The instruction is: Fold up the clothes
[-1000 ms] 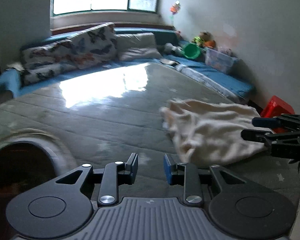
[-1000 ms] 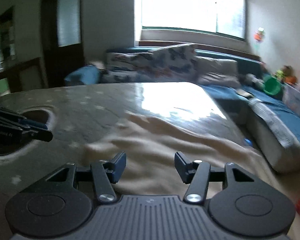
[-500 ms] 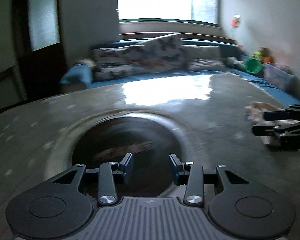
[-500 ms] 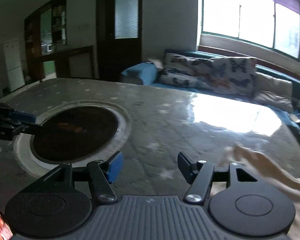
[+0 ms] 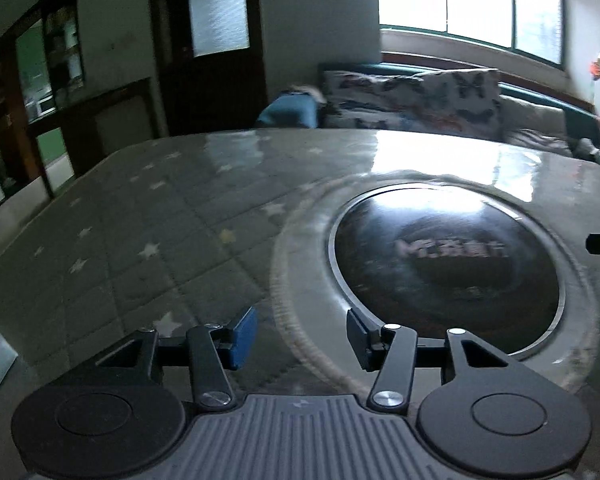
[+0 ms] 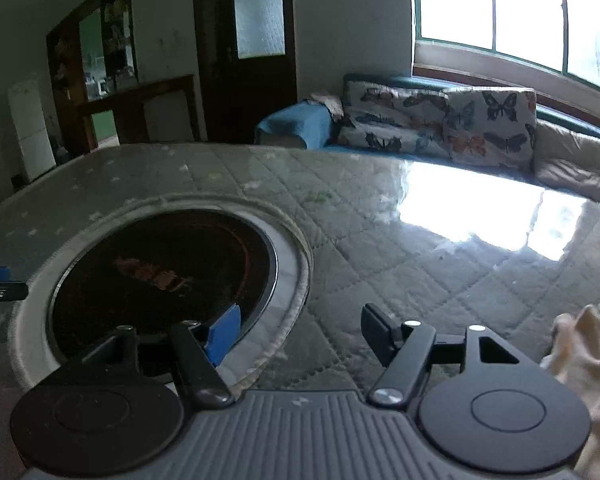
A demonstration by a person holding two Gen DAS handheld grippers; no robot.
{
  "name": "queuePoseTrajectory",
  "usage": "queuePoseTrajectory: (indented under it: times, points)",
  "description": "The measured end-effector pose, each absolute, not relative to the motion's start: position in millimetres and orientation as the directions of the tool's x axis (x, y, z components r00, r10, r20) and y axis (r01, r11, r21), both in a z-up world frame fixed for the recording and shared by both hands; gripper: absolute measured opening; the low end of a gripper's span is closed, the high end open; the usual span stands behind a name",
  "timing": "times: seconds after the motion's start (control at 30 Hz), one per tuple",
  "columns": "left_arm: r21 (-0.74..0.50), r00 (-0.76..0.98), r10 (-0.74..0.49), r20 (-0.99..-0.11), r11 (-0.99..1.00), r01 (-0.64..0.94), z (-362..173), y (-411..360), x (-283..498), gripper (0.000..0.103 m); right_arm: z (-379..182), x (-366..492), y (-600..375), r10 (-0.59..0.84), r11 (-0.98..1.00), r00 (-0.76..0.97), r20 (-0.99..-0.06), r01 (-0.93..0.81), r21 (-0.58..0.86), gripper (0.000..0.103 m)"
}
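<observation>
A cream garment (image 6: 588,364) lies crumpled at the table's right edge, just beside the right gripper (image 6: 300,334), whose jaws are opening with nothing between them. The left gripper (image 5: 302,338), jaws also opening and empty, hangs over the quilted table cover (image 5: 140,220) beside the round black inset (image 5: 448,272).

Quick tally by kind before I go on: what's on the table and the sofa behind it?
Cream garment: 1
Round dark inset plate: 1
Butterfly cushions: 2
Plain beige cushion: 1
Blue cushion: 1
Total: 6
</observation>
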State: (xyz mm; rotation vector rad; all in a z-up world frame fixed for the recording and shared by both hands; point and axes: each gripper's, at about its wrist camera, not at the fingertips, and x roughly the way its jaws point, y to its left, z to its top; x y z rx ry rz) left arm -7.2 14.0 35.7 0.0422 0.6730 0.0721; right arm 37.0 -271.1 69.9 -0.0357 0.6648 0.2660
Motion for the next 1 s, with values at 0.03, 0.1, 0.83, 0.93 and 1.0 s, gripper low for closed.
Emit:
queuePoseTrajectory:
  times: [0.03, 0.1, 0.83, 0.93, 1.0]
  points:
    - [0.062, 0.778, 0.085, -0.623, 0.996, -0.058, 34, 16, -6, 0.054, 67, 39, -269, 0.229, 0.966, 0.752, -0.618, -0.254, 0.049, 0.069]
    - [0.061, 0.775, 0.089, -0.625, 0.996, -0.066, 30, 18, -2, 0.056, 61, 41, -264, 0.223, 0.966, 0.749, -0.624, -0.254, 0.041, 0.069]
    - [0.032, 0.788, 0.105, -0.607, 0.994, -0.107, 19, 30, 7, 0.075, 46, 51, -247, 0.233, 0.961, 0.739, -0.632, -0.274, 0.035, 0.095]
    - [0.026, 0.786, 0.103, -0.609, 0.994, -0.11, 19, 31, 8, 0.078, 46, 52, -246, 0.233, 0.961, 0.735, -0.637, -0.273, 0.036, 0.101]
    - [0.024, 0.785, 0.103, -0.611, 0.993, -0.112, 19, 32, 9, 0.079, 46, 52, -246, 0.232, 0.961, 0.733, -0.639, -0.272, 0.037, 0.102]
